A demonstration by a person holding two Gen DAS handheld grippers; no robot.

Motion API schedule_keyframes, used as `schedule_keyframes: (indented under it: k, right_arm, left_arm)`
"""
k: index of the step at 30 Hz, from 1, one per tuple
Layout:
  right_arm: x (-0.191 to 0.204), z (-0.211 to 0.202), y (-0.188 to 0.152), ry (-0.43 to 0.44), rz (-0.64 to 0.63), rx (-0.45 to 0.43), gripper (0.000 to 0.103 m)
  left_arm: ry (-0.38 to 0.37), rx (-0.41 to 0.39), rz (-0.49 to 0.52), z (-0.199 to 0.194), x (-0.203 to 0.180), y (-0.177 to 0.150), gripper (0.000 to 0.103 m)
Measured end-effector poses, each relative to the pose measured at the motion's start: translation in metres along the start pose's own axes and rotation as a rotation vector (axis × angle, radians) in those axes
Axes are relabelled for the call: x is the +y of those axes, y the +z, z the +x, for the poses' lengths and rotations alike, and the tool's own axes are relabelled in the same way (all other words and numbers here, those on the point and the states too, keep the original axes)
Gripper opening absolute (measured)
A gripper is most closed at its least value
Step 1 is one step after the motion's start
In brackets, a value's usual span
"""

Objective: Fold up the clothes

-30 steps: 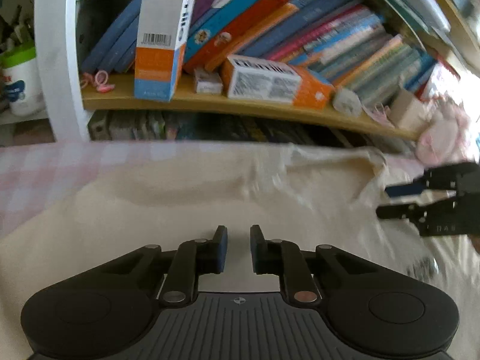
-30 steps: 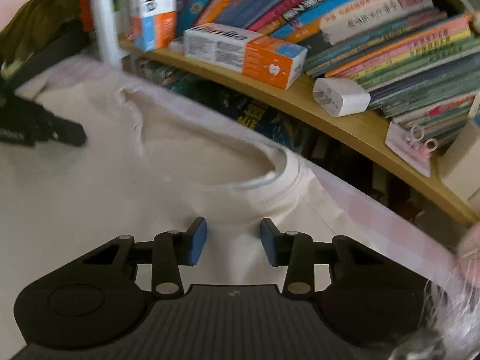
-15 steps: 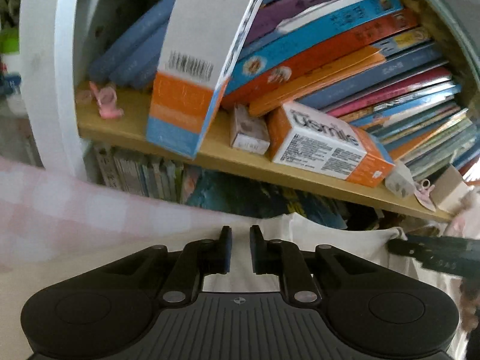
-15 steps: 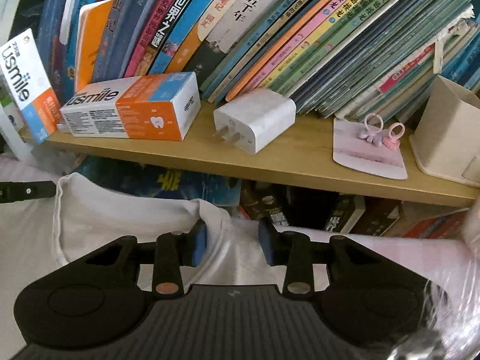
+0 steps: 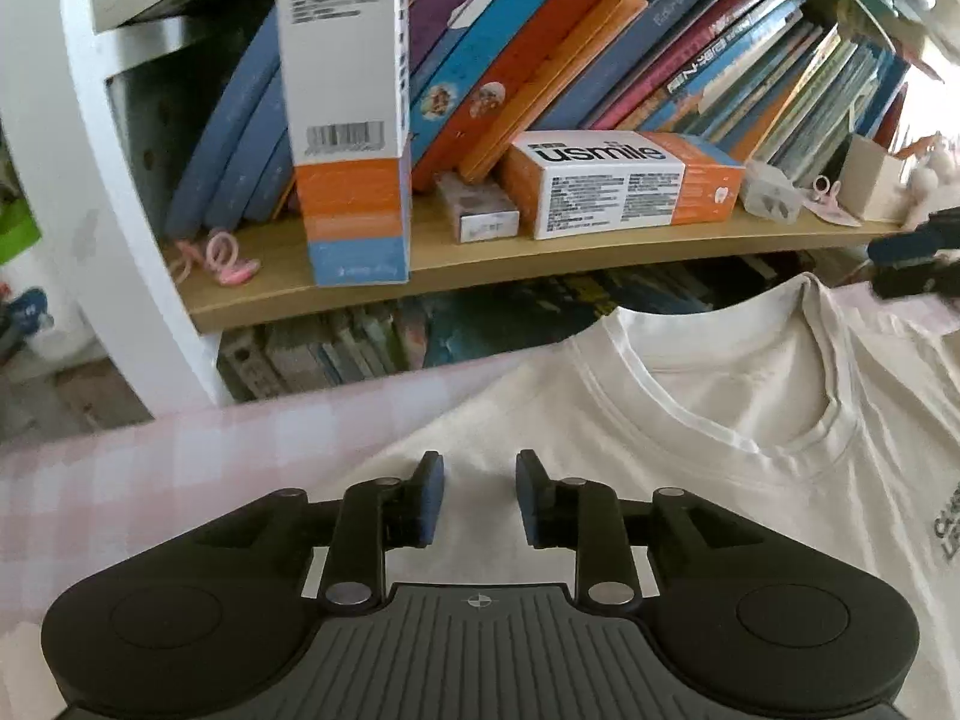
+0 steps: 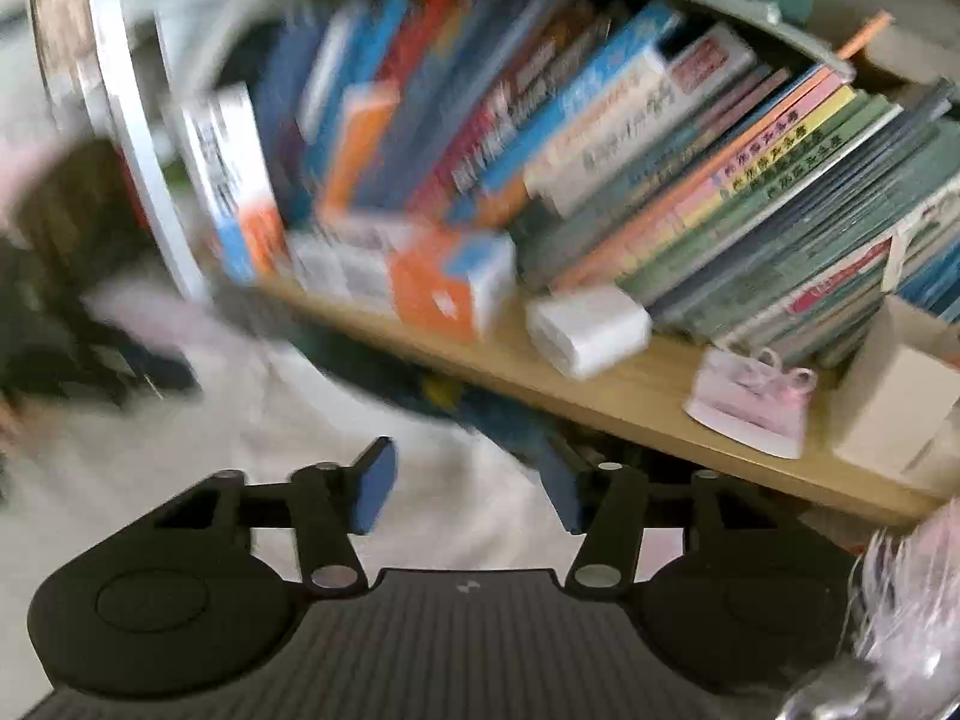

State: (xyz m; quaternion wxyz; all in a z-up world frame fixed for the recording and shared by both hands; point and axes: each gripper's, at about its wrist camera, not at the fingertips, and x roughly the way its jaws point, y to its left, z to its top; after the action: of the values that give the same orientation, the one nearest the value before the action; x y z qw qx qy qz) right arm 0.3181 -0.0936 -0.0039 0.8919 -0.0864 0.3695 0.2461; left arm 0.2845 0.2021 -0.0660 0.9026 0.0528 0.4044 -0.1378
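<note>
T-shirt [image 5: 690, 468]: your cream one lies spread flat on the pink checked cloth [image 5: 150, 480], right in front of the bookshelf [image 5: 540, 258]. Its ribbed collar [image 5: 708, 396] faces the shelf, so the neck end points away from you toward the books and the body runs back toward you; that neck-to-hem line is its long axis. Some dark lettering shows at the right edge of the left wrist view, cut off by the frame.

Your left gripper [image 5: 479, 495] hovers over the shirt's shoulder just left of the collar. Its jaws are opening and nothing sits between the blue pads [image 5: 433, 498]; the fabric below looks flat and let go.

Your right gripper [image 6: 465, 489] is over the shirt's far edge near the shelf. Its jaws are opening too, with no cloth between them, though that view is heavily blurred. In the left wrist view you can see its dark tip [image 5: 918, 261] at the far right, beside the collar's right end.

On the shelf stand an upright toothpaste box [image 5: 348, 120], a lying usmile box [image 5: 618, 186] and a white charger [image 6: 588, 330].
</note>
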Motion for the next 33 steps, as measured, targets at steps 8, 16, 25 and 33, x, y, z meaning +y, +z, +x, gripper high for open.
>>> schedule_keyframes:
  k: [8,16,25,33]
  right_arm:
    - [-0.009,0.038,-0.014,-0.043,0.137,0.076,0.007]
    - [-0.002,0.04,-0.013,-0.201,0.183,0.037,0.005]
    - [-0.006,0.04,-0.007,-0.28,0.226,0.053,0.007]
    - [0.028,-0.04,-0.049,-0.22,0.249,0.01,0.032]
  left_arm:
    - [0.014,0.0,0.023,0.01,-0.005,0.007,0.0]
    - [0.075,-0.023,0.021,0.025,-0.02,0.022,0.0]
    - [0.109,-0.013,0.027,0.032,-0.025,0.032,0.004]
    - [0.068,-0.091,0.005,-0.059,-0.024,-0.015,0.006]
